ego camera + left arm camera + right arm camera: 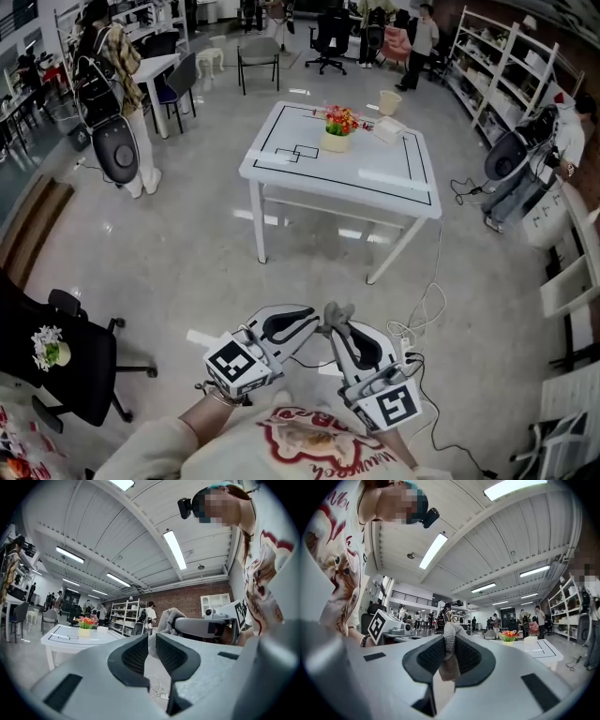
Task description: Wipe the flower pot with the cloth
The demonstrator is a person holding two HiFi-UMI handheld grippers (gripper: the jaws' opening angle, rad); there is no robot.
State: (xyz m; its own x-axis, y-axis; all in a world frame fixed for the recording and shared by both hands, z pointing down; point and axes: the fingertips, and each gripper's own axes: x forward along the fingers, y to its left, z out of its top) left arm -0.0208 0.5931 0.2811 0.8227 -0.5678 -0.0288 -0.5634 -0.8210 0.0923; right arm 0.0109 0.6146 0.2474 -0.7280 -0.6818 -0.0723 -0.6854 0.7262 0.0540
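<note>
The right tongs point(449, 654) are clamped on a grey cloth point(450, 637), which sticks up past the pads and hangs down between them. The left tongs point(152, 651) stand a narrow gap apart, gripping nothing, with the cloth just past their tips. Both are well short of the white tabletop point(375, 171). The flower pot point(337, 141) sits upright near its far edge, with a white box point(389, 129) towards the far right corner.
</note>
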